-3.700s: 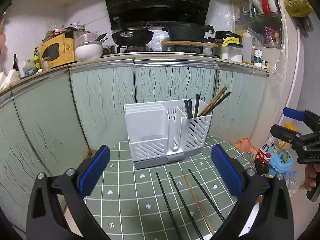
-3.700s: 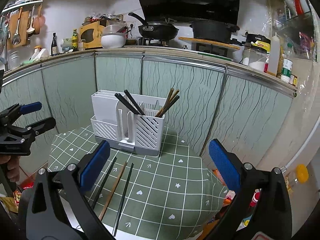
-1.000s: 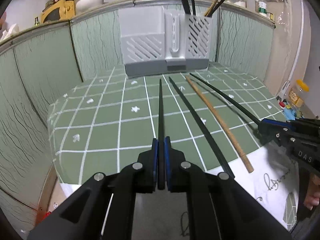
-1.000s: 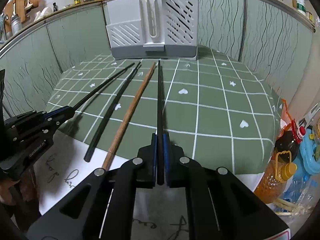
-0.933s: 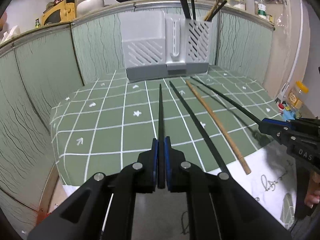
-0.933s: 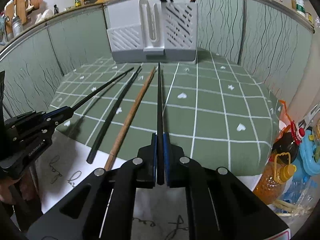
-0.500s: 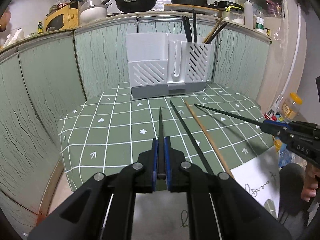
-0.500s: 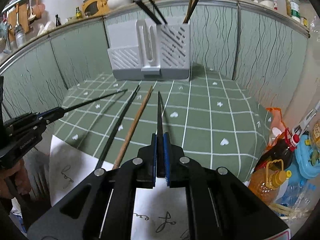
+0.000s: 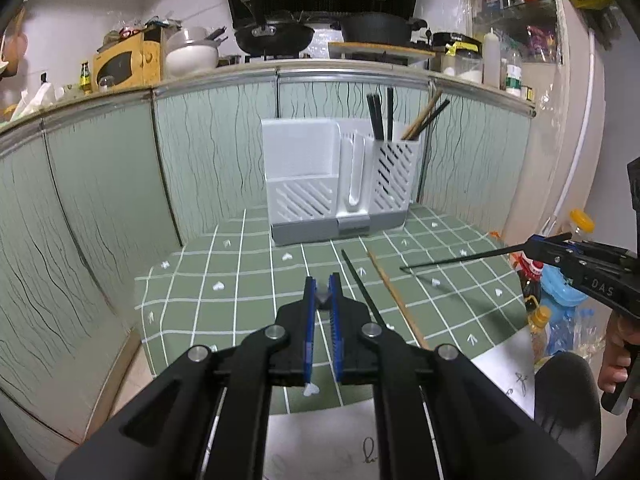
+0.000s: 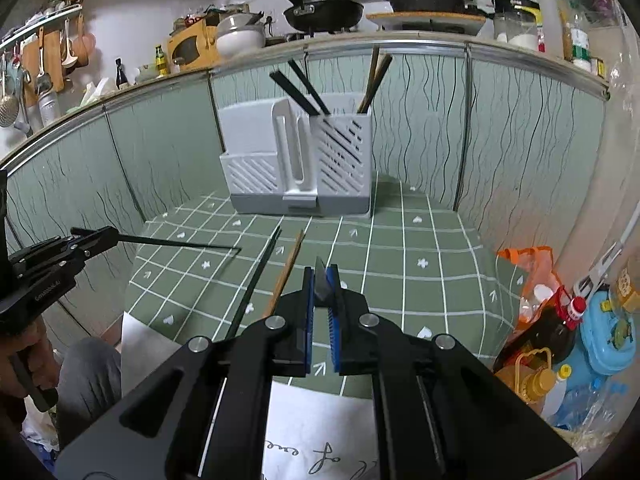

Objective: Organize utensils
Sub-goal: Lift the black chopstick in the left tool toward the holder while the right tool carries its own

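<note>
1. Left gripper [image 9: 322, 294]: blue pads pinched tight on a black chopstick [image 10: 180, 243], seen end-on from its own camera. From the right wrist view the stick juts forward, nearly level, clear of the table; tip hangs above the green cloth.
2. Right gripper [image 10: 320, 284]: jaws likewise clamped on a second black chopstick [image 9: 460, 259], foreshortened in its own view. From the left wrist view it sticks out toward the table's middle, raised off the cloth.
3. Both tongs tilt gently downward toward the holder. A hand [image 9: 618, 360] wraps the right tool's handle at the frame edge; another hand [image 10: 24, 360] grips the left tool's handle.
4. On the green checked tablecloth [image 9: 248, 280], between the two grippers: one black chopstick [image 9: 362, 292] and one wooden chopstick [image 9: 394, 300], lying side by side, not touching, ends pointing toward the holder.
5. White slotted utensil holder [image 9: 340, 184] stands upright at the table's far edge against the green cabinet fronts. Its right-hand compartment holds black chopsticks [image 9: 378, 118] and wooden ones [image 9: 422, 120], leaning.
</note>
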